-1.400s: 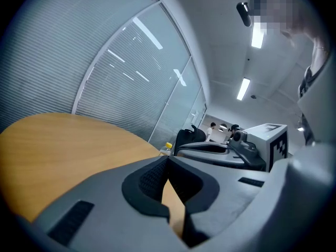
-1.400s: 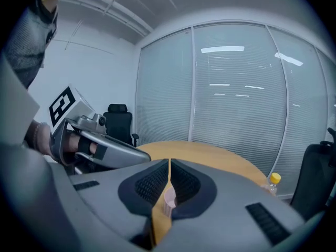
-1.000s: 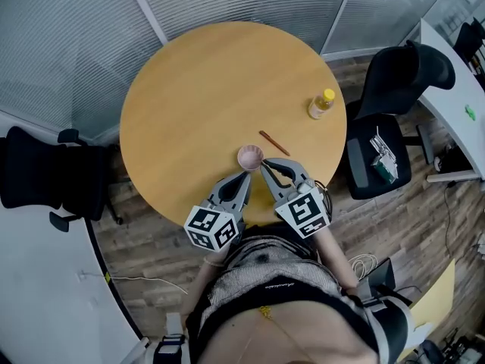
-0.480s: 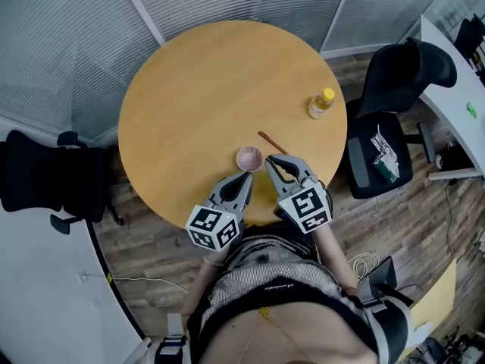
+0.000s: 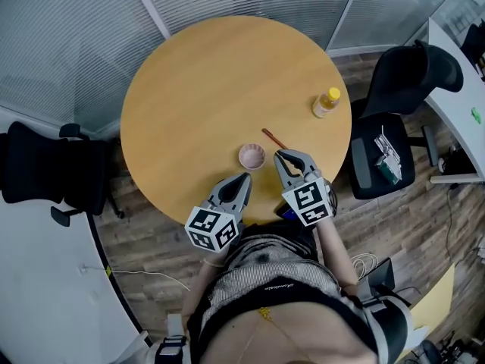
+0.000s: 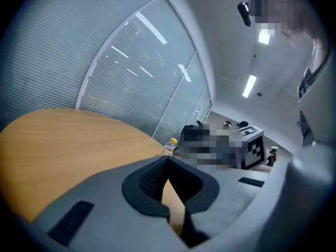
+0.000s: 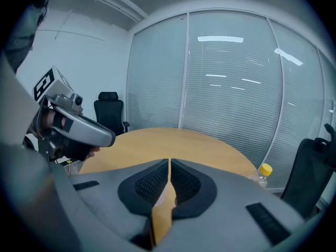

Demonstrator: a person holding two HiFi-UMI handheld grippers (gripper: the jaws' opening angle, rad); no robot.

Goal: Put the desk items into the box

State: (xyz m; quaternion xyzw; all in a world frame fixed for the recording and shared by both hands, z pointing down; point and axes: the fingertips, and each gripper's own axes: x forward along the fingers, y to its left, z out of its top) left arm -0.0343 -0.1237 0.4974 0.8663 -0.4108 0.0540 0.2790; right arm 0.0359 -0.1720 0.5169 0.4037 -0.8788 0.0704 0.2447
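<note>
1. On the round table (image 5: 197,89), near our edge, we see a small pink cup (image 5: 251,156), a brown stick (image 5: 273,138) just beyond it, and a yellow-capped bottle (image 5: 326,103) well apart at the right.
2. Our left gripper (image 5: 243,178), jaws together and empty, sits just short of the cup.
3. Our right gripper (image 5: 281,155), likewise closed on nothing, sits beside the cup.

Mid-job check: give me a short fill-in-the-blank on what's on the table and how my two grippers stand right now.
The wooden table is ____ in shape.
The bottle near its right edge has a ____ cap.
The small cup just ahead of the gripper tips is ____ in colour.
The left gripper and the right gripper both have their jaws ____, with nothing between them.
Missing words: round; yellow; pink; shut.
</note>
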